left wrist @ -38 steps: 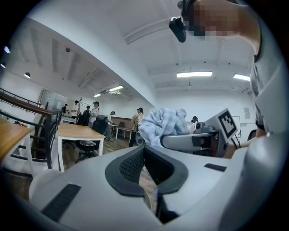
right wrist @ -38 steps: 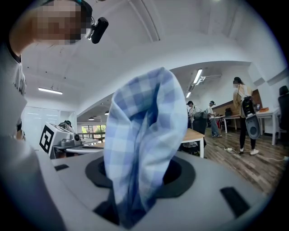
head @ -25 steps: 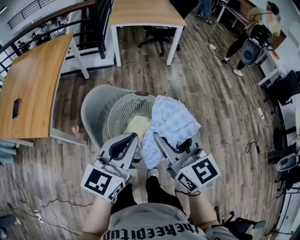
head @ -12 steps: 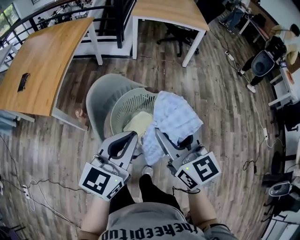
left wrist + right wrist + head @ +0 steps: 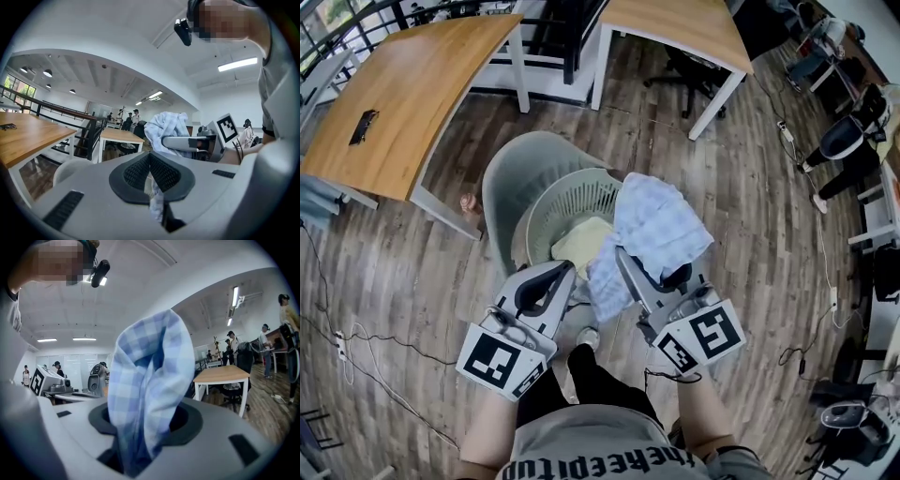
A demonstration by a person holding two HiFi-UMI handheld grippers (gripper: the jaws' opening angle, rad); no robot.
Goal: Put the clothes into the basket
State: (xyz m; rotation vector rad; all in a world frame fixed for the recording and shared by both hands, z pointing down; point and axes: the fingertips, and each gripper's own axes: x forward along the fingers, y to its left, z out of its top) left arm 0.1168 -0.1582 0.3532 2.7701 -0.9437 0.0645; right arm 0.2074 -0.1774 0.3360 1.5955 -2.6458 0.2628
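A pale slatted laundry basket (image 5: 546, 199) sits in a grey shell chair (image 5: 508, 173), with a yellow cloth (image 5: 581, 246) inside it. A blue checked garment (image 5: 661, 225) is heaped over the basket's right rim and hangs down between my grippers. My right gripper (image 5: 624, 257) is shut on a thick fold of the blue checked garment (image 5: 150, 376), which fills the space between its jaws. My left gripper (image 5: 568, 272) is shut on a thin strip of the same checked cloth (image 5: 155, 204). The left gripper view also shows the garment's bulk (image 5: 168, 124) lying over the right gripper.
Wooden tables stand to the left (image 5: 403, 94) and at the back (image 5: 684, 28). Cables (image 5: 366, 347) trail on the wood floor at the left. An office chair (image 5: 689, 70) and people (image 5: 848, 141) are further off at the right. My own legs (image 5: 581, 375) are right below the grippers.
The head view has swung, so the room has slid across the picture. Both grippers keep their hold. The right gripper has sunk slightly with the garment over the basket's rim.
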